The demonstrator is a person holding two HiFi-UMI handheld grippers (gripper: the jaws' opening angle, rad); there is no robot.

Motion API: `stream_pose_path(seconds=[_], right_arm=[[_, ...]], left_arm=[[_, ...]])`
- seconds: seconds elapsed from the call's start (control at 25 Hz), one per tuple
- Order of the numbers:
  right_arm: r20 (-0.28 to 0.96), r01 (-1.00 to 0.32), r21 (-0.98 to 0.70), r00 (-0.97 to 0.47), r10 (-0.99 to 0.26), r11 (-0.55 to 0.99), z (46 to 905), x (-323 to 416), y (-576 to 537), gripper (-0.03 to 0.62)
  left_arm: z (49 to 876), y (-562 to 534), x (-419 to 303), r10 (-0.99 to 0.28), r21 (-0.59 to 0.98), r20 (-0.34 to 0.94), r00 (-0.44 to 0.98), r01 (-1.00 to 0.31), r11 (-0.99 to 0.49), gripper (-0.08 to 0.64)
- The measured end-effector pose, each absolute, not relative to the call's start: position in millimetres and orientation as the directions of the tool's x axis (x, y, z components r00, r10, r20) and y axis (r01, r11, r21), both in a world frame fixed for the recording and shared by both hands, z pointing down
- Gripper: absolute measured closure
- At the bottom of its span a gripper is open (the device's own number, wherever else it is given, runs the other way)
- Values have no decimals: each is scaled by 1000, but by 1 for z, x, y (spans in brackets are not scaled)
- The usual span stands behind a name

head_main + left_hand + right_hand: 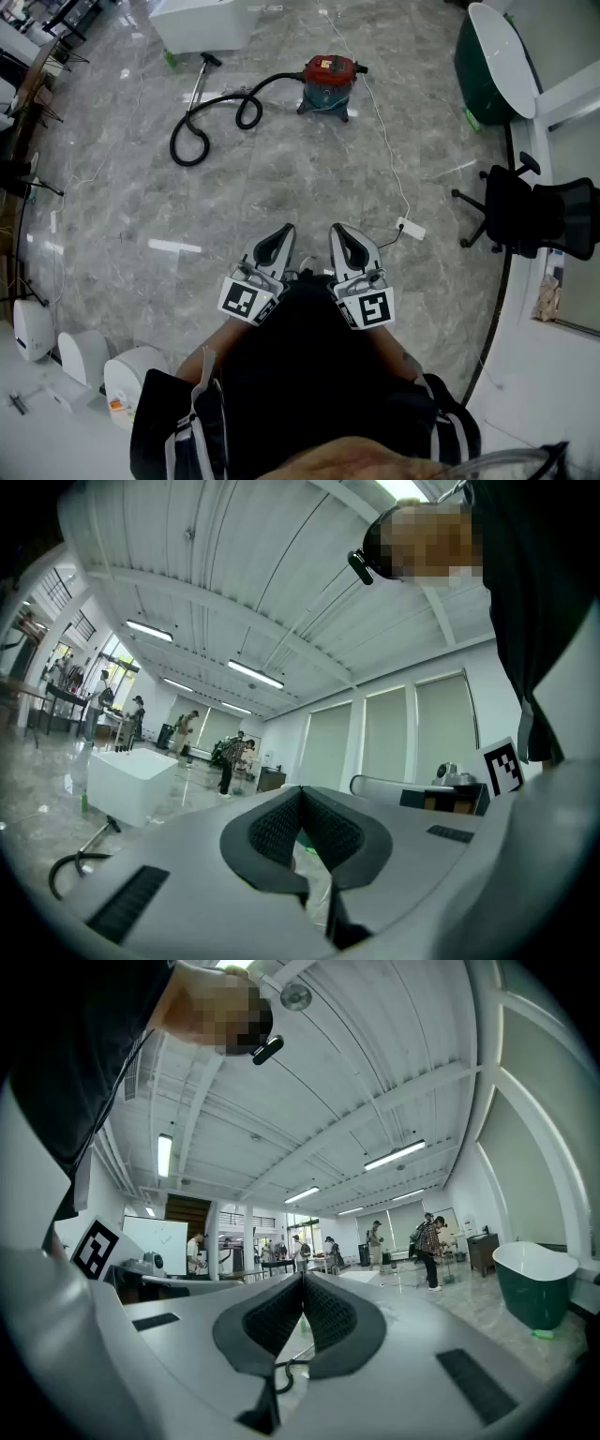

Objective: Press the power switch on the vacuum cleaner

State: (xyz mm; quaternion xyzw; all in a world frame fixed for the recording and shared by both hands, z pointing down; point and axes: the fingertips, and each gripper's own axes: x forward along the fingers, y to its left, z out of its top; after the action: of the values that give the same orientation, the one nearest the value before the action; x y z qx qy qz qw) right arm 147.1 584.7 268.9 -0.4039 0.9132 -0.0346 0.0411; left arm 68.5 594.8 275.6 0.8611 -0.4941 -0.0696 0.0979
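A red-topped vacuum cleaner [329,84] with a blue-grey drum stands on the marble floor far ahead in the head view. Its black hose [220,114] loops left to a metal wand [199,80]. My left gripper [284,231] and right gripper [336,230] are held side by side close to my body, well short of the vacuum. Both are shut, tips touching, with nothing between them. The left gripper view shows its shut jaws with the wand [92,840] low at the left. The vacuum's switch is too small to make out.
A white power cord [384,141] runs from the vacuum to a socket strip [411,228] on the floor right of my grippers. A black office chair [525,208] and a green tub [491,67] stand at the right. A white box [202,21] sits beyond the wand. People stand far off.
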Motion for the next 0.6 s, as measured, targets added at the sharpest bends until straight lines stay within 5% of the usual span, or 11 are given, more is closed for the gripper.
stream_pose_path(seconds=[0.6], right_arm=[[-18,-703,-166,-699,-715,692,291,170,577,572]], left_arm=[[277,592,69,-898,200,27,439,-882,-426,541]])
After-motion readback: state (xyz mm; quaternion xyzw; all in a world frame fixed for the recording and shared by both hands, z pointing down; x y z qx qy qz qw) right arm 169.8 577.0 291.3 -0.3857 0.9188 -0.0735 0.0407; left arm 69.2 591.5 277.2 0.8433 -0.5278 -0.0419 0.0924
